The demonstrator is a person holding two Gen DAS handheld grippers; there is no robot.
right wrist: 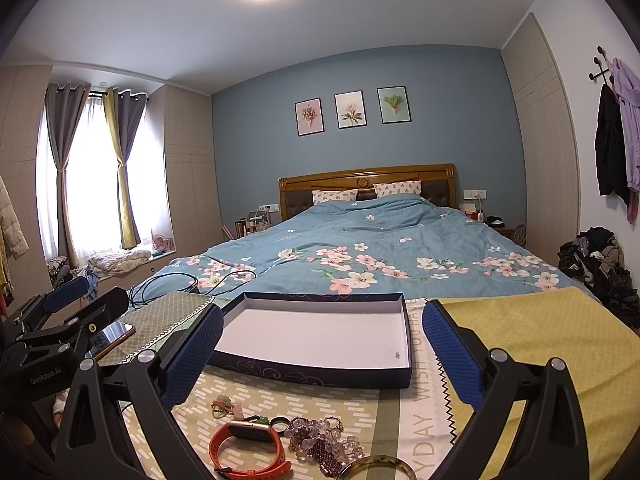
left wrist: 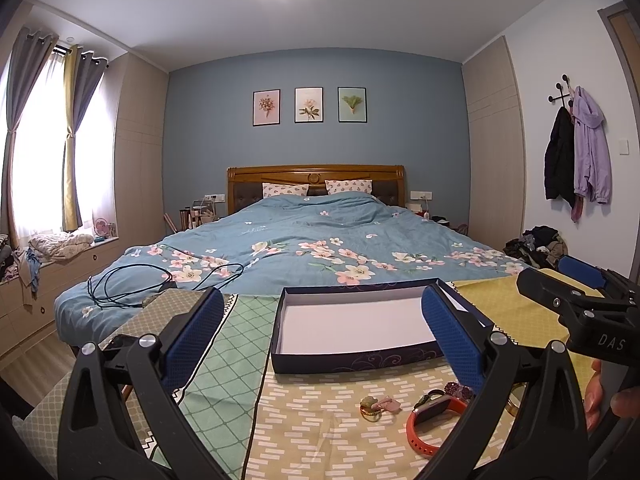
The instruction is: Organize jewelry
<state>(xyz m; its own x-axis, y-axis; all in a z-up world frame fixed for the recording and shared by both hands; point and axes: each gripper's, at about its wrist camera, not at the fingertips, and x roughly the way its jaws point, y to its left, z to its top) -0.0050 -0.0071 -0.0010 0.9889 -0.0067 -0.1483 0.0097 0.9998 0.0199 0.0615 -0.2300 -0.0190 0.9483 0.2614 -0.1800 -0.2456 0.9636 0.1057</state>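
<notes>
On cloth | orange watch (right wrist: 248,446) | beaded bracelets (right wrist: 324,440) heaped | box (right wrist: 320,368) white-lined

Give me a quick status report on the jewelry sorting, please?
Both grippers open, holding nothing. Box nearly empty. Orange watch, bead bracelets, bangle loose on the cloth. Nothing blocking.

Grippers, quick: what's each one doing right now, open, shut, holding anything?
Left gripper: open, holding nothing, above the table in front of the blue box.
Right gripper: open, holding nothing; the orange watch lies below it.
</notes>
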